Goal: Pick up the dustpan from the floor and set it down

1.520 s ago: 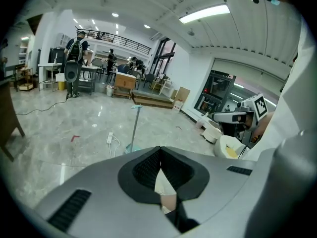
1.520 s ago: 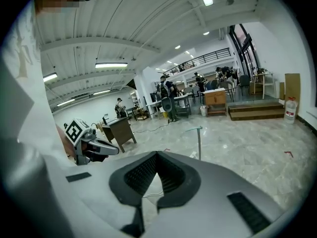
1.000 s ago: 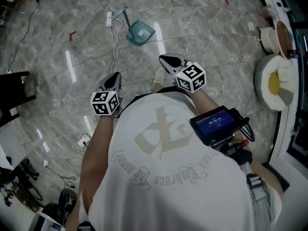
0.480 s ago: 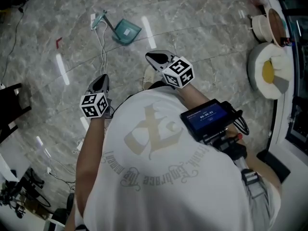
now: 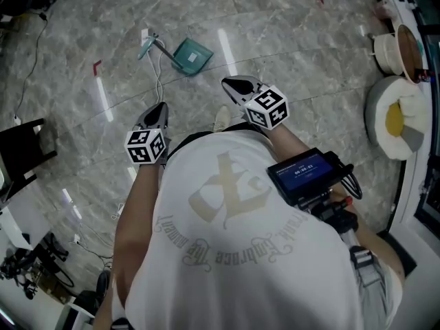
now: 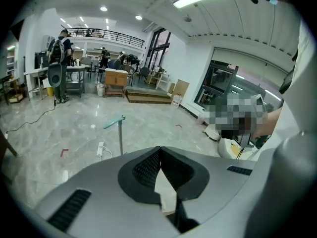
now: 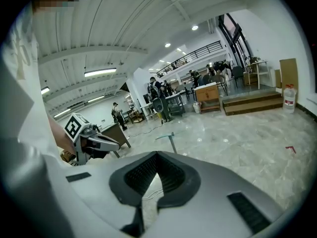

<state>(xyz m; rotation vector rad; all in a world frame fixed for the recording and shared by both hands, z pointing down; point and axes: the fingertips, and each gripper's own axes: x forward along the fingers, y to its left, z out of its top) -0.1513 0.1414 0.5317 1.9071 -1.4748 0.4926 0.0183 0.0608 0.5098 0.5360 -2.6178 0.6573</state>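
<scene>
- Head view: left gripper [image 5: 159, 110] and right gripper [image 5: 235, 85] are both out in front of the torso, angled forward and down, high above the floor [image 5: 295, 60].
- Left gripper view: jaws fully together, tips touching, nothing in them.
- Right gripper view: same, pads meet at the tip and hold nothing.
- My read: this is the approach and the grasp hasn't started. Open the jaws of the picking gripper before going down, not at contact.
- Dustpan [image 5: 192, 55]: teal, on the floor ahead, well apart from both grippers and roughly between their lines. The pan sits low; its thin handle [image 5: 163, 46] runs off to the left.
- Both gripper views show the handle standing up off the floor with a teal grip on top, which looks like the easiest thing to grab. Set the jaws square across the shaft, just under the grip, then close.
- Likely light and top-heavy when held there, so expect the pan to swing. Lift slowly.
- Hazard: the white power strip [image 6: 100, 148] lies just beside the handle end, and its cable [image 5: 159, 78] trails back toward the left gripper. Come in from above or from the right to avoid hooking it.
- To set it down, land the pan first, away from the cable, then release.
</scene>
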